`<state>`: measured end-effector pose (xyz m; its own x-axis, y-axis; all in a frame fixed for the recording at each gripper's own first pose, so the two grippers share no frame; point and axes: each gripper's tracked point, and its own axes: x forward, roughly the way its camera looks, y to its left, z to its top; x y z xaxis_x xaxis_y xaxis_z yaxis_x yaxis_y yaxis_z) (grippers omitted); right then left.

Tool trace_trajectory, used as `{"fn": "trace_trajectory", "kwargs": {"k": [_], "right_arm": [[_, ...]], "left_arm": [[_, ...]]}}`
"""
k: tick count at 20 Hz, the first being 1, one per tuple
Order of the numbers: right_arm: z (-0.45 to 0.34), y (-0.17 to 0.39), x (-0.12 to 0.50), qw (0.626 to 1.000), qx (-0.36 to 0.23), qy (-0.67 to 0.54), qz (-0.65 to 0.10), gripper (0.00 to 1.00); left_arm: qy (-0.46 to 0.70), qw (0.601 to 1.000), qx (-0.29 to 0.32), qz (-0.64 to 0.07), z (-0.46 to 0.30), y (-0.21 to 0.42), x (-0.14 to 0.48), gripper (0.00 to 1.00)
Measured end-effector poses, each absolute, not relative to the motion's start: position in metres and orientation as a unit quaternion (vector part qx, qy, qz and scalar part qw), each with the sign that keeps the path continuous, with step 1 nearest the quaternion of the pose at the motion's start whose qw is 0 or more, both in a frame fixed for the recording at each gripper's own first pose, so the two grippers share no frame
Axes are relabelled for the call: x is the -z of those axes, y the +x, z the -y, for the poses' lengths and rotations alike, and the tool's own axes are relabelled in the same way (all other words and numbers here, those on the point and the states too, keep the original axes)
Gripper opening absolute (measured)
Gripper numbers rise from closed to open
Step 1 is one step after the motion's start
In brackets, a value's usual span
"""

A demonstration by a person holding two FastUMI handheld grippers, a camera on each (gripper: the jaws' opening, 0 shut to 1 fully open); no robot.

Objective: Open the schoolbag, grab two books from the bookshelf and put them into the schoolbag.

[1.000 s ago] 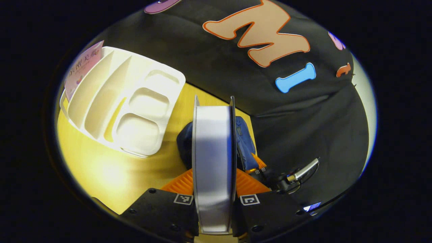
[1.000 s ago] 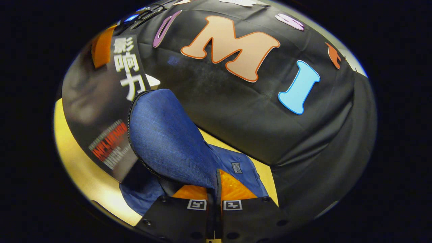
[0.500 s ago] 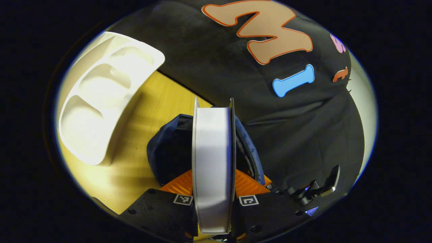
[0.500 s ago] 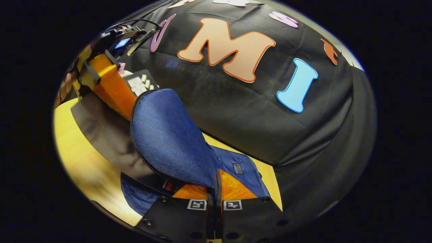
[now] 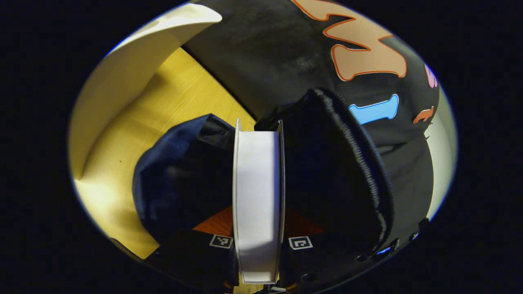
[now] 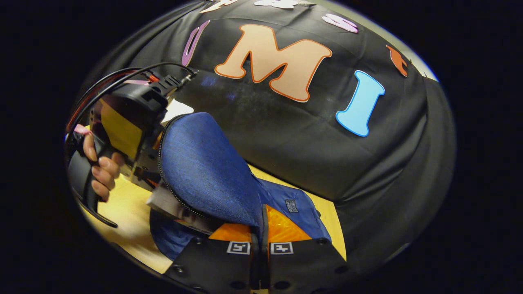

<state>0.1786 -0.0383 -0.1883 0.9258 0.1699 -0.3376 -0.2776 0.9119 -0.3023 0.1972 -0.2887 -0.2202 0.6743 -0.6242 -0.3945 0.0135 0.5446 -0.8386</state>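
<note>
My left gripper (image 5: pixel 258 218) is shut on a book (image 5: pixel 257 183), seen edge-on with its pale page block upright between the fingers. The book's far end is inside the dark mouth of the blue schoolbag (image 5: pixel 163 167), whose zip edge (image 5: pixel 361 159) curves along the right. In the right gripper view my right gripper (image 6: pixel 261 230) is shut on the schoolbag's raised flap (image 6: pixel 204 171) and holds it up. The book (image 6: pixel 173 206) slants in under that flap. A hand (image 6: pixel 102 167) holds the left gripper's body (image 6: pixel 130 110) just left of the flap.
The white bookshelf (image 5: pixel 135 65) stands at the upper left of the left gripper view on the yellow wooden table (image 5: pixel 163 106). The black cloth wall (image 6: pixel 310 134) rises close behind the schoolbag. A cable (image 6: pixel 122 75) loops off the left gripper's body.
My left gripper has carried the book down and forward into the schoolbag's mouth, and the bookshelf has slid up and left in its view. The right gripper has kept the flap raised.
</note>
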Motion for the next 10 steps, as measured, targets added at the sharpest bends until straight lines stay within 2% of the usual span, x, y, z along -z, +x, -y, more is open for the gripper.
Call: {"fn": "trace_trajectory", "kwargs": {"k": [8,10], "right_arm": [[0.036,0.182,0.194,0.968,-0.112,-0.159,-0.160,0.02],[0.036,0.183,0.195,0.967,-0.113,-0.158,-0.163,0.05]], "left_arm": [[-0.488,0.778,0.187,-0.349,0.302,0.211,0.237,0.36],[-0.487,0.777,0.183,-0.354,0.302,0.212,0.240,0.37]]}}
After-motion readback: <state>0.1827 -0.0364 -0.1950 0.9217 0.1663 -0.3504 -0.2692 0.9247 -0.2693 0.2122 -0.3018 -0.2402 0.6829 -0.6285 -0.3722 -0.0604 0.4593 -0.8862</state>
